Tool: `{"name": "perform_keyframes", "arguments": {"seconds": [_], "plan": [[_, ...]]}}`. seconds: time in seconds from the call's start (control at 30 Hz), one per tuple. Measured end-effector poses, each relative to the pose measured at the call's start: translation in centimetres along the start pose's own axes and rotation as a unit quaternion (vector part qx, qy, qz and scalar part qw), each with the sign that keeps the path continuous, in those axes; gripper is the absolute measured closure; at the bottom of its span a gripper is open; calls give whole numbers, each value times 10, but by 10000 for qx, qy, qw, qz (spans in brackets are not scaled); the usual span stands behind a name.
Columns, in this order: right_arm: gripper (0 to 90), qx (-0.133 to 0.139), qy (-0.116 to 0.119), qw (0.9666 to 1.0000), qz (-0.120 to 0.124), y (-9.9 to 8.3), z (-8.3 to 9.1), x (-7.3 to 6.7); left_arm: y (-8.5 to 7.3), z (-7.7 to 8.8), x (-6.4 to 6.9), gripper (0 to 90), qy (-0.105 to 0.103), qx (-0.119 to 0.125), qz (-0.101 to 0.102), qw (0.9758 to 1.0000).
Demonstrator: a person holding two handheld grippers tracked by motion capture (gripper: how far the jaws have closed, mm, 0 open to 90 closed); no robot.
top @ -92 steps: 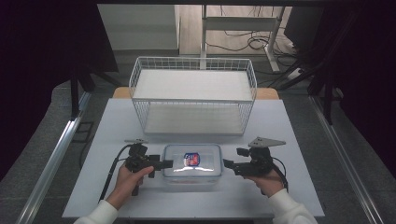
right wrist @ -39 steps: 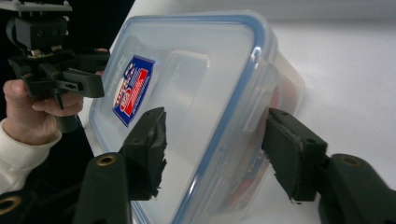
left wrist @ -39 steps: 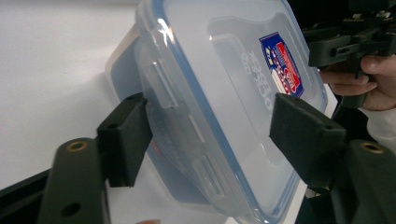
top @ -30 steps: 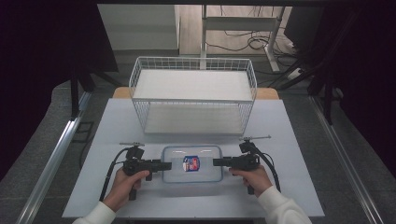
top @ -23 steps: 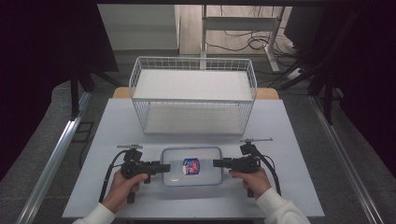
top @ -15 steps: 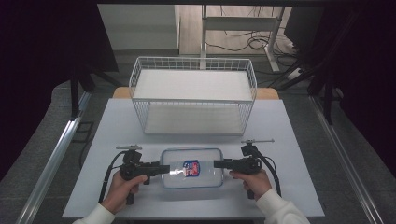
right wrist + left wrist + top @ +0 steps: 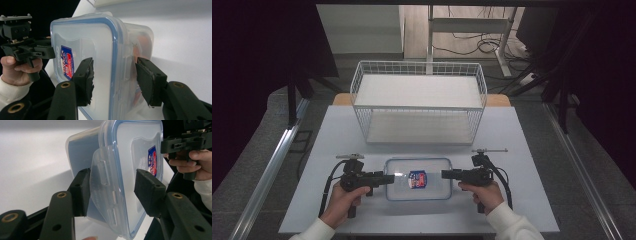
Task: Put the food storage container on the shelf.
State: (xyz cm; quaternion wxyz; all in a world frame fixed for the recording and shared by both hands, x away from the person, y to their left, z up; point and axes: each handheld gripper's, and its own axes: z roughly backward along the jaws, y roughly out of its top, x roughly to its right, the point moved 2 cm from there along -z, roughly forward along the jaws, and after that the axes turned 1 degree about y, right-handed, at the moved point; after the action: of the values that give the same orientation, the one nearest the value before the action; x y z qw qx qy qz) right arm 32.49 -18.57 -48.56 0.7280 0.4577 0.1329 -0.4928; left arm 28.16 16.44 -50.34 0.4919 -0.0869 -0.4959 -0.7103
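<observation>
At the bottom of the high view, two white-sleeved forearms come in, each hand holding matte black tongs with a trailing cable. The left tongs (image 7: 389, 177) point rightward at lower left of centre; the right tongs (image 7: 446, 174) point leftward at lower right of centre. Between them, low in the frame, lies a clear rectangular plastic container (image 7: 418, 178) with rounded corners, a blue-rimmed lid and a red-and-blue label (image 7: 417, 179), resting on the pale matte surface (image 7: 532, 200).

In the left gripper view the jaws stand apart around the container's hinged translucent latch flap (image 7: 103, 182), their foam-like pads not pressing it. In the right gripper view the jaws likewise straddle the opposite short edge, open, with gaps on both sides; one pad (image 7: 87, 80) looks frayed.

Farther up, mid-frame, stands a white wire-mesh basket (image 7: 419, 102) with a flat solid shelf.
</observation>
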Motion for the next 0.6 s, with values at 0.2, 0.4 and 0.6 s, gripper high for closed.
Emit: {"name": "perform_keyframes", "arguments": {"seconds": [0.2, 0.4, 0.6], "plan": [[487, 101, -40, 9999, 124, 6, 4, -2, 7, 0, 1, 482, -2, 45, -5, 10000], [485, 144, -70, 9996, 218, 13, 4, -4, 15, -1, -1, 483, 4, 72, -57, 10000], [484, 165, -131, 9992, 336, 25, 0, -2, 25, -4, -9, 483, -1, 74, -56, 10000]]}}
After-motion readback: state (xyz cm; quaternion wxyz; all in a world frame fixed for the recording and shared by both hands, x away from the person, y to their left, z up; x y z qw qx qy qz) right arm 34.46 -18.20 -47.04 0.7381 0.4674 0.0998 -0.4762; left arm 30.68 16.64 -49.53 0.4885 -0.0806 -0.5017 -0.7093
